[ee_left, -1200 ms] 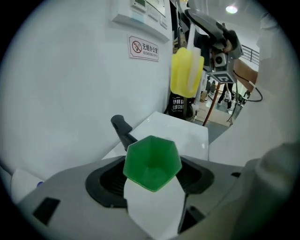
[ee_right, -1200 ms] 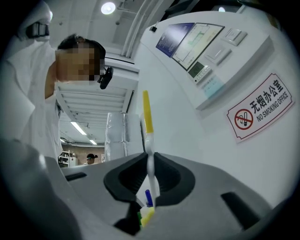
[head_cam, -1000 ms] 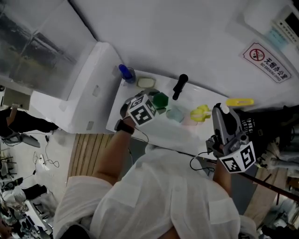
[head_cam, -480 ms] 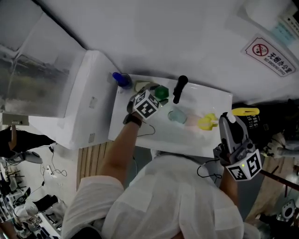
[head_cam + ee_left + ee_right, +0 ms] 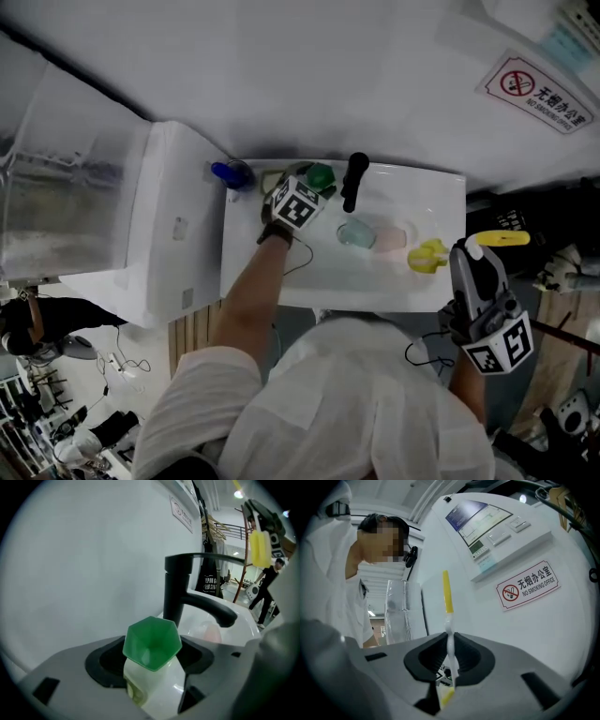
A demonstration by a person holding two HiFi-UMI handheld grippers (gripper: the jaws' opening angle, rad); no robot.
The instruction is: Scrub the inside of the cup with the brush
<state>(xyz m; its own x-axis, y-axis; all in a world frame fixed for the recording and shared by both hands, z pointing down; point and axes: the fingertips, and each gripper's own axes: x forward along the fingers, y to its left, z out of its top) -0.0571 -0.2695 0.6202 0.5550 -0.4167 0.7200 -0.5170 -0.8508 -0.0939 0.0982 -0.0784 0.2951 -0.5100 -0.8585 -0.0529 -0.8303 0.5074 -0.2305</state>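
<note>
A white bottle with a green hexagonal cap (image 5: 152,641) sits between the jaws of my left gripper (image 5: 152,662), which is shut on its body. In the head view that gripper (image 5: 305,187) holds the bottle (image 5: 320,174) at the back of the white sink (image 5: 441,192), just left of the black faucet (image 5: 354,178). A clear teal cup (image 5: 354,232) and a pink cup (image 5: 389,239) lie in the basin. My right gripper (image 5: 470,253) hangs off the sink's front right corner, shut on a thin brush (image 5: 447,597) with a yellow handle (image 5: 497,239).
A blue object (image 5: 230,173) stands on the sink's back left rim. A yellow item (image 5: 427,255) lies at the basin's right side. A white appliance (image 5: 178,225) adjoins the sink on the left. A no-smoking sign (image 5: 536,92) hangs on the wall.
My left gripper has moved with the green-capped bottle toward the back of the sink, beside the faucet. The right gripper has stayed at the right with the brush still in it.
</note>
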